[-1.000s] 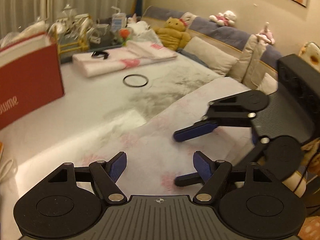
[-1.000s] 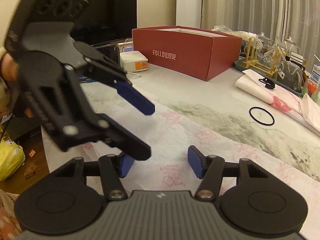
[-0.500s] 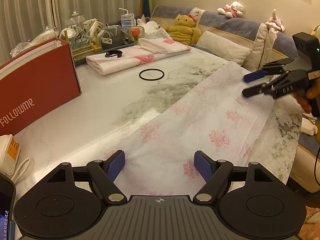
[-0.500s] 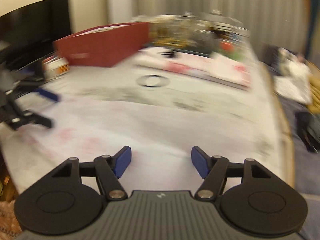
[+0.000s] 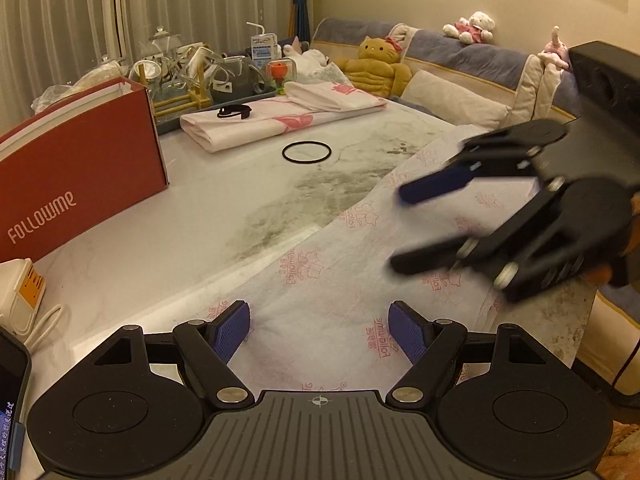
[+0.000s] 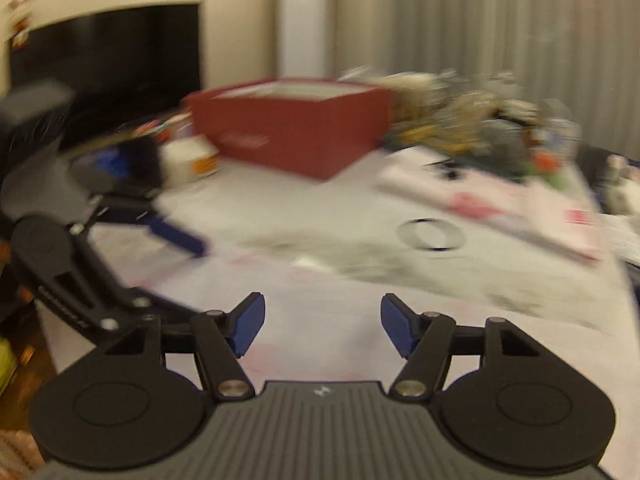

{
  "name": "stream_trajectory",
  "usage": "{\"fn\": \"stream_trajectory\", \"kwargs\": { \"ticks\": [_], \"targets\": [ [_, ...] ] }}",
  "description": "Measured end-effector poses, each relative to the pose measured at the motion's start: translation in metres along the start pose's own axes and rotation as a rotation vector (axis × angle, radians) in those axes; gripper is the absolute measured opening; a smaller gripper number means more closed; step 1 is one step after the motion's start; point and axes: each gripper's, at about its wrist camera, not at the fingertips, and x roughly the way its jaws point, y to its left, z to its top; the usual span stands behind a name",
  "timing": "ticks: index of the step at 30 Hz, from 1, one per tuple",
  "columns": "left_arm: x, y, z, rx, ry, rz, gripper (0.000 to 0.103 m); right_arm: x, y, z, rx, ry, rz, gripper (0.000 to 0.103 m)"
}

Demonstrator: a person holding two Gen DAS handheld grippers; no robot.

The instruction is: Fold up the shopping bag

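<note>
We see the shopping bag (image 5: 320,288) as thin, matt, fibrous white cloth with pink print, lying on a smooth, glossy marble-patterned bench (image 5: 192,216). The left gripper (image 5: 319,330) looks to us like matt black plastic with ribbed blue pads (image 5: 232,330) and shiny metal pins. The red box (image 5: 80,168) seems smooth matt cardboard.

Your left wrist view is sharp under warm, dim indoor light, bowed at the edges, with dark corners. Your right wrist view smears badly; only its own tongs (image 6: 322,326) stay crisp.
</note>
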Motion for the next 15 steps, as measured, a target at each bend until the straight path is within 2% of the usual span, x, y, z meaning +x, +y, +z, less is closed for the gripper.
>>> {"fn": "stream_trajectory", "kwargs": {
  "ticks": [3,8,10,13,15],
  "targets": [
    [-0.003,-0.001,-0.003,0.004,-0.005,-0.007,0.077,0.016,0.0,0.008,0.033,0.025,0.001,0.065],
    [-0.006,0.0,-0.007,0.007,-0.019,-0.014,0.077,0.005,-0.048,-0.002,0.129,0.042,-0.168,0.069],
    [-0.005,0.0,-0.007,0.007,-0.022,-0.015,0.077,-0.004,-0.073,-0.012,0.175,0.043,-0.224,0.08],
    [-0.005,-0.001,-0.007,0.006,-0.025,-0.016,0.077,-0.019,-0.109,-0.024,0.252,0.04,-0.325,0.081],
    [-0.005,-0.001,-0.007,0.006,-0.025,-0.015,0.077,-0.028,-0.123,-0.032,0.252,0.041,-0.435,0.079]
  ]
}}
